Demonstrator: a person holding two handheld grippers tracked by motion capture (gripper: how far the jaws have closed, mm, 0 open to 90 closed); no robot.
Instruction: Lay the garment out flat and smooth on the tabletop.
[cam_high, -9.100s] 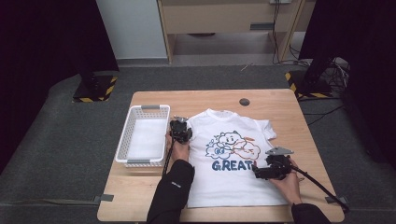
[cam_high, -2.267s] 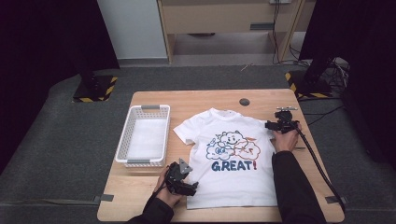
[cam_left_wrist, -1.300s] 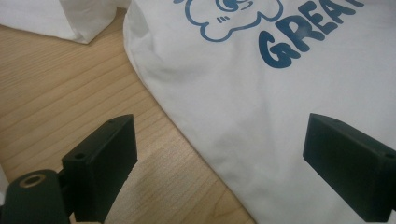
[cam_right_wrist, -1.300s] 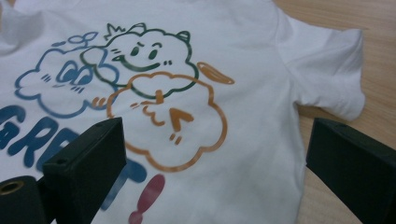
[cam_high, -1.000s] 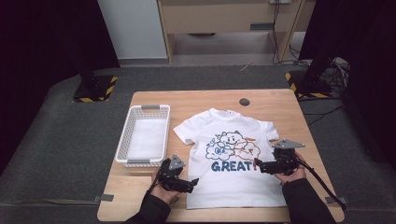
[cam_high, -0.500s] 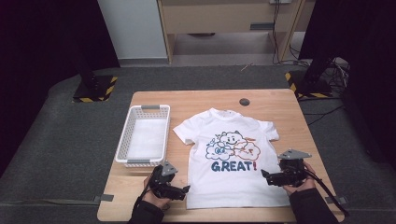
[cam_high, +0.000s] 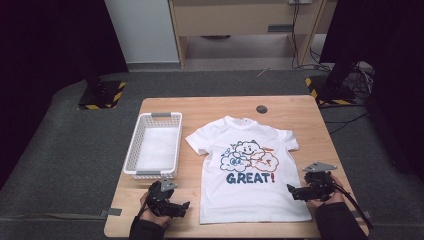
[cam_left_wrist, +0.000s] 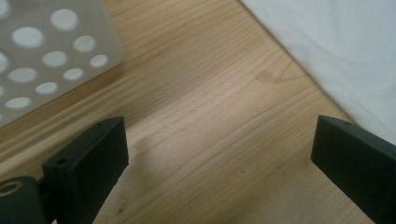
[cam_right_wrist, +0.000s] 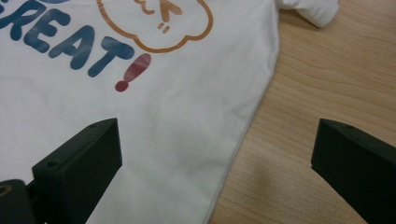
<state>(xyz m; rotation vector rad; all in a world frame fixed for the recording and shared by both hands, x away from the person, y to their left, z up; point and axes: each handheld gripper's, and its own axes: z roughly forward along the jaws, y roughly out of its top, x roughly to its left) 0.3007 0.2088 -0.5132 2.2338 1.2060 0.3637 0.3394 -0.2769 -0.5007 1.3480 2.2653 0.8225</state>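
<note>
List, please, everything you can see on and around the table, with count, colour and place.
T-shirt: one, white with a blue and orange print reading GREAT!, spread flat at the table's middle.
Basket: one, white with perforated walls, empty, left of the T-shirt.
Round disc: one, dark, near the table's far edge.
Table: one, light wood.
Striped stand bases: two, black and yellow, on the grey floor beyond the table.
Left hand-held gripper: one, black, open, over bare wood beside the shirt's lower left corner.
Right hand-held gripper: one, black, open, astride the shirt's lower right edge.
</note>
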